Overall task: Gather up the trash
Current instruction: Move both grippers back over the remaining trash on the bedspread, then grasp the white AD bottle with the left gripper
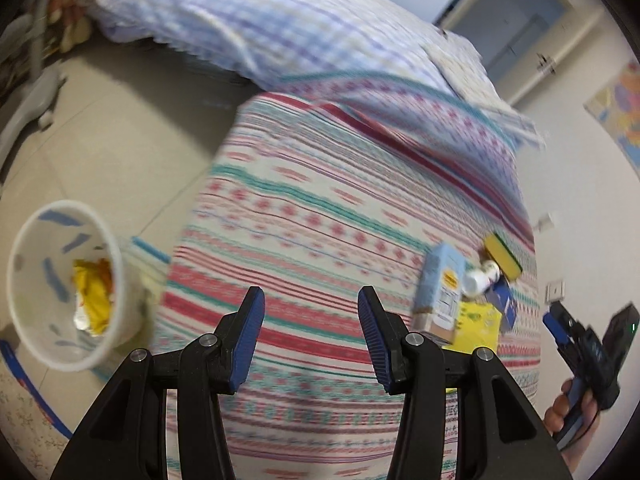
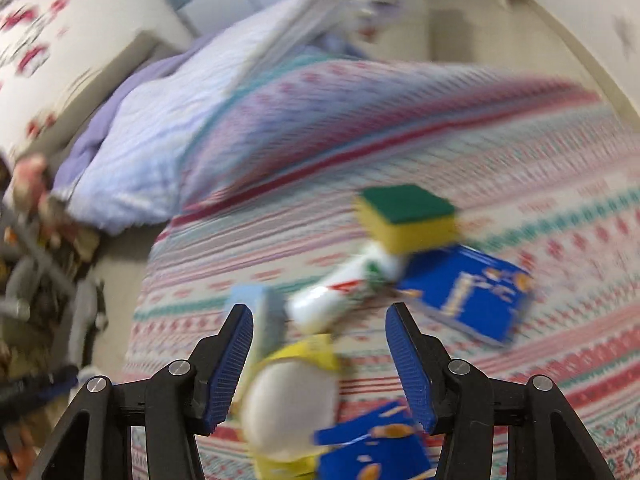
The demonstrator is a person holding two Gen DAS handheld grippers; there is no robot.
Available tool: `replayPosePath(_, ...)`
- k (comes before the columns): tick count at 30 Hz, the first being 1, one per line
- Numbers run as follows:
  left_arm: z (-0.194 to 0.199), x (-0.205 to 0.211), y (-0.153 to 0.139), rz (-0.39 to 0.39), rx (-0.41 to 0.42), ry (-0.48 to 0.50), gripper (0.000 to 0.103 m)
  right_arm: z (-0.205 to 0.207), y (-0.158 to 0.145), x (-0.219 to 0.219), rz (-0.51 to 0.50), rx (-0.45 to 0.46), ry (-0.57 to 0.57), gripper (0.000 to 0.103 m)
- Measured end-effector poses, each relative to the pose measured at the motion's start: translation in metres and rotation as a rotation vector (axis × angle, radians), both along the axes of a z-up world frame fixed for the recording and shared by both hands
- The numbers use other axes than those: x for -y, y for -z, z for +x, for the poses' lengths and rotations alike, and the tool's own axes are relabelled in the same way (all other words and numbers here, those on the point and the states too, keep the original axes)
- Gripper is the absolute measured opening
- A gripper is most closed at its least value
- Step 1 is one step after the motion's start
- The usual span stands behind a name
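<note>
- Trash heaped near the right edge of the bed (image 1: 320, 216), on the striped cover: sponge (image 2: 406, 218), white bottle (image 2: 344, 296), blue packet (image 2: 468, 294), pale blue carton (image 1: 440, 288), yellow box (image 1: 480, 326).
- Sponge yellow with green top, resting on the bottle's far end and the blue packet's corner.
- Bottle lying on its side, between carton and blue packet.
- Carton standing tilted in the left wrist view, just beside the yellow box.
- Nearest the right camera, a yellow pack with a whitish round face (image 2: 292, 408) and a second blue packet (image 2: 372, 444), both blurred.
- Right tool (image 2: 320, 364) spread wide, hovering over the heap, the whitish pack between its pads (image 2: 230, 364) but not pinched; touching or not, cannot tell.
- Left tool (image 1: 310, 336) spread, nothing between its pads, over bare striped cover, well apart from the heap.
- Bin (image 1: 66, 284) on the floor (image 1: 112, 136) left of the bed, white with blue marks, yellow wrapper (image 1: 94, 292) and a scrap of foil inside.
- Checked quilt (image 1: 248, 24) bunched at the far end of the bed.
- A hand (image 1: 576, 412) gripping the right tool's handle at the right edge of the left view.
- Both views motion-blurred.
</note>
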State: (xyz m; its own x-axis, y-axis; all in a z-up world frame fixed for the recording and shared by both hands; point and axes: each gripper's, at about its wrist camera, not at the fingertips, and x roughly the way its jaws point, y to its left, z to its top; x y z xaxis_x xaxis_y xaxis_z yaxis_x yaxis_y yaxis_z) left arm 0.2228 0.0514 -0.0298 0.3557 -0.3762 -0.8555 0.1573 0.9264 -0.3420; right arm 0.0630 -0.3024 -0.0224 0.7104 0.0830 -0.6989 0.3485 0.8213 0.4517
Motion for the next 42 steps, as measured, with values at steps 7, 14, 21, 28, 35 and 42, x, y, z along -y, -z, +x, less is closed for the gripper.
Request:
replayPosePath(7, -0.007, 0.096, -0.013, 0.032, 0.091, 0.153, 0.051, -0.010, 0.016, 0.042, 0.140, -0.057, 0.067, 0.060)
replayPosePath(14, -0.024, 0.194, -0.007, 0.208, 0.255, 0.387, 0.068, -0.039, 0.030, 0.057, 0.389, -0.022, 0.096, 0.060)
replayPosePath(21, -0.012, 0.281, 0.019, 0.297, 0.186, 0.596, 0.070, -0.055, 0.034, 0.086, 0.493, -0.001, 0.174, 0.060)
replayPosePath(28, -0.008, 0.368, 0.057, 0.570, 0.168, 0.765, 0.074, -0.066, 0.036, 0.111, 0.549, 0.019, 0.222, 0.060)
replayPosePath(35, -0.004, 0.376, 0.076, 0.565, 0.173, 0.753, 0.041, -0.054, 0.029, 0.118, 0.450, -0.021, 0.186, 0.060)
replayPosePath(42, -0.004, 0.328, 0.030, 0.354, 0.171, 0.700, 0.040, -0.042, 0.026, 0.102, 0.389, -0.052, 0.103, 0.061)
